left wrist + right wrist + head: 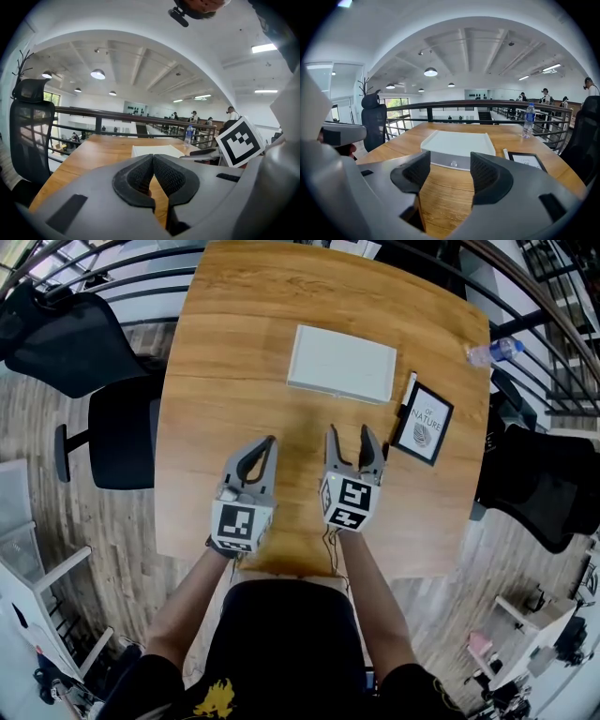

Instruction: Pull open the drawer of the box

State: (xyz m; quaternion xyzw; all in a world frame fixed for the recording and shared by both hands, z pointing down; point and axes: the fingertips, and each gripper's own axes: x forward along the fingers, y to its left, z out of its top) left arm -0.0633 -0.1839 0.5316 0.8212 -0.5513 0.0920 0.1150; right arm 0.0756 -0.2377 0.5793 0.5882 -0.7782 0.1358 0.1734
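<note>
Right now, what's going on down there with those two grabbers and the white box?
Left gripper jaws together, empty; right gripper jaws apart, empty. Box drawer shut, untouched. Path to the knob open; pen and picture frame sit aside.

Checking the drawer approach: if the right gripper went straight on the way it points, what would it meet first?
Probably the box's drawer front, near its knob; the right gripper's open jaws frame it. Tilted down, it might touch the table first.
</note>
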